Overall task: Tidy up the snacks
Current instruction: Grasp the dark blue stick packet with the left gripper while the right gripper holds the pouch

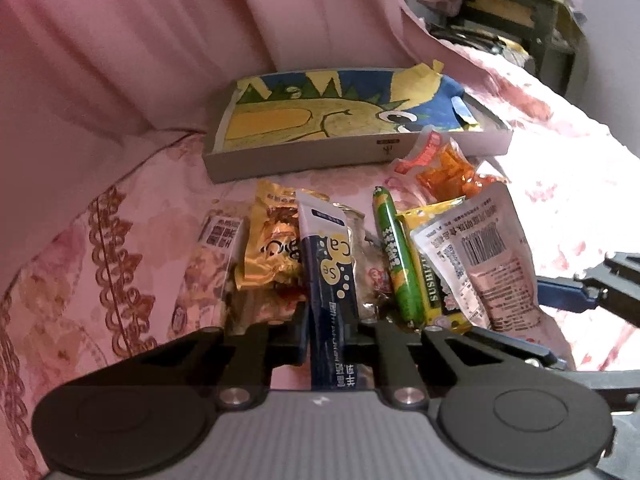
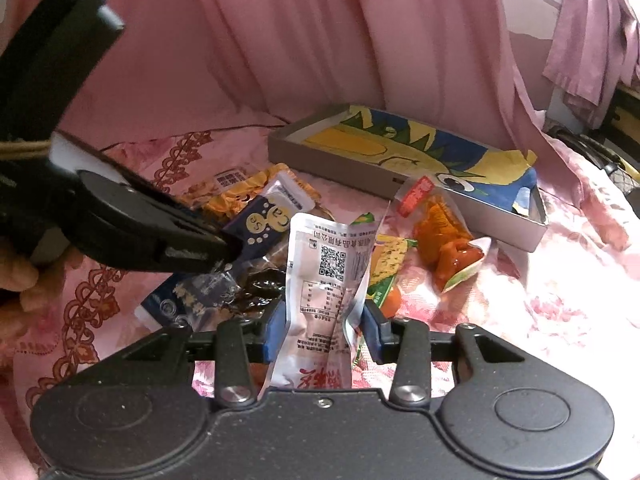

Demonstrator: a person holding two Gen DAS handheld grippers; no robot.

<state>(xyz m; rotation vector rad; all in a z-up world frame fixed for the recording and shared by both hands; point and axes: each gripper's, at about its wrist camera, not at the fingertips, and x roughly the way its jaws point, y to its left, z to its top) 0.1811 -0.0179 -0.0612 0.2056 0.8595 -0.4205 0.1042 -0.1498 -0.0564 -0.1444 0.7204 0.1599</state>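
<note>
My left gripper (image 1: 329, 336) is shut on a navy-and-white stick packet (image 1: 326, 264), held upright above the snack pile; it also shows in the right wrist view (image 2: 264, 220). My right gripper (image 2: 325, 332) is shut on a white-pink pouch with a QR code (image 2: 326, 280), also seen in the left wrist view (image 1: 484, 256). Below lie a gold wrapper (image 1: 272, 240), a green sausage stick (image 1: 396, 260), a yellow packet (image 1: 432, 276) and an orange snack bag (image 2: 444, 240). A grey box (image 1: 304, 156) lined with a cartoon picture sits behind the pile.
Everything rests on a pink floral bedspread (image 1: 100, 248). Pink curtains (image 2: 320, 40) hang behind the box. Dark shelving (image 1: 516, 12) stands at the far right. A dark snack in clear wrap (image 2: 256, 284) lies under the left gripper.
</note>
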